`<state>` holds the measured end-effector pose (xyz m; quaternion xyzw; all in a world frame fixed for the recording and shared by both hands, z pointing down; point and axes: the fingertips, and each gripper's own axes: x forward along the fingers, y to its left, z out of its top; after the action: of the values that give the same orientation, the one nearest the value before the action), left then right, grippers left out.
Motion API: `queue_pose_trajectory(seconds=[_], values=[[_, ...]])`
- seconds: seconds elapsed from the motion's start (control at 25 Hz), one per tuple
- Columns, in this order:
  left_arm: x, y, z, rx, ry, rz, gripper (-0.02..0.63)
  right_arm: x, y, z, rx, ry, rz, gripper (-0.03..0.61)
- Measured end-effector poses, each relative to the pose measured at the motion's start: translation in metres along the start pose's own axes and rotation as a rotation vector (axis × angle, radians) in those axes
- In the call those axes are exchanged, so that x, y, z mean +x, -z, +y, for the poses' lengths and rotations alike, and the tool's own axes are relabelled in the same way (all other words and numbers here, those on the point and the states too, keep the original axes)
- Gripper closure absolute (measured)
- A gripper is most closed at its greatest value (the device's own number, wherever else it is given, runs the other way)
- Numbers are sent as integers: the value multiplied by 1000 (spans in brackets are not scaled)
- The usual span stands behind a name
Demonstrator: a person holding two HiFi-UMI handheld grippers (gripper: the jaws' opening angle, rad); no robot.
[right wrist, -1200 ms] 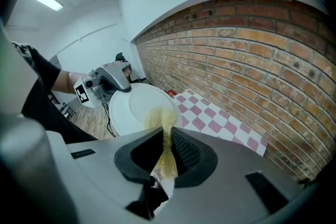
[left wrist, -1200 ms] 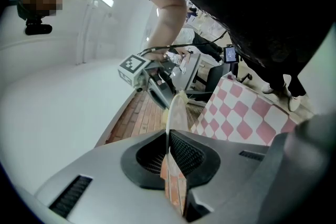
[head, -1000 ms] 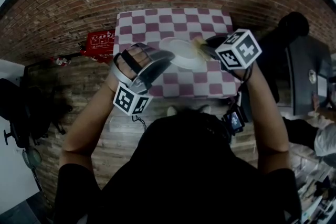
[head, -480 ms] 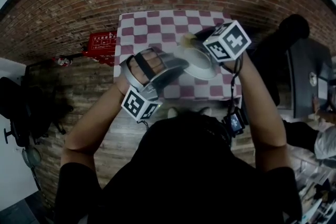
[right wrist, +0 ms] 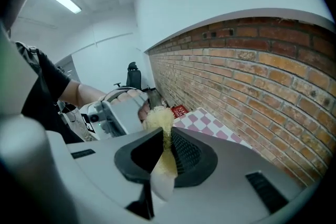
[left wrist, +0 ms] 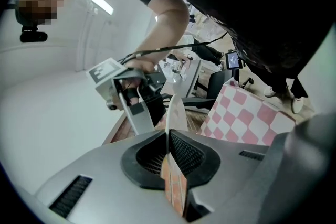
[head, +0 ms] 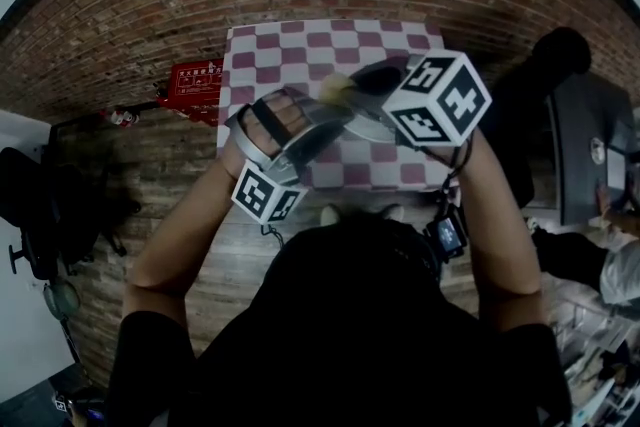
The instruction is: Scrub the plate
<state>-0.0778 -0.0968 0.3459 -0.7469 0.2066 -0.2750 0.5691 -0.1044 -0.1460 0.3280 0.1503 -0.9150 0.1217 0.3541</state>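
My left gripper [left wrist: 169, 136] is shut on the rim of a pale plate [left wrist: 176, 113], which stands edge-on between its jaws. In the head view the left gripper [head: 338, 123] holds the plate [head: 368, 129] above the checkered table [head: 290, 45]; the right hand's cube hides much of the plate. A yellow fibrous scrubber [right wrist: 159, 119] is clamped in my right gripper [right wrist: 165, 136]. From above, the right gripper [head: 352, 85] reaches left across the plate's top, and the scrubber [head: 334, 88] sits at the plate's far left edge, close to the left hand.
A red box [head: 192, 80] lies on the floor left of the table, beside the brick wall [right wrist: 252, 71]. A dark chair [head: 560, 65] and a desk stand at the right. The person's shoes [head: 328, 212] show at the table's near edge.
The right gripper has swung left and upward with the scrubber, from the plate's right side to its far left edge. The left hand and the plate have hardly moved.
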Motion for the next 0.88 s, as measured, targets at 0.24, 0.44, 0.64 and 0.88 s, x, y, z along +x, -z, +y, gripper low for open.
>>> queue_pose_trajectory(seconds=[0.24,0.44,0.64,0.88], values=[[-1,20,5,-8,-17,42,589,-16,-1,7,46,7,-54,529],[-1,31,-4,-24,-7,69,589,-17,7,8,68,8,-60,529],[0,46,-5,-35,-5,108,589,-20,17,10,75,3,-44,529],[-6,47,-4,-33,-4,111,587,-21,42,-2,84,28,14,529]])
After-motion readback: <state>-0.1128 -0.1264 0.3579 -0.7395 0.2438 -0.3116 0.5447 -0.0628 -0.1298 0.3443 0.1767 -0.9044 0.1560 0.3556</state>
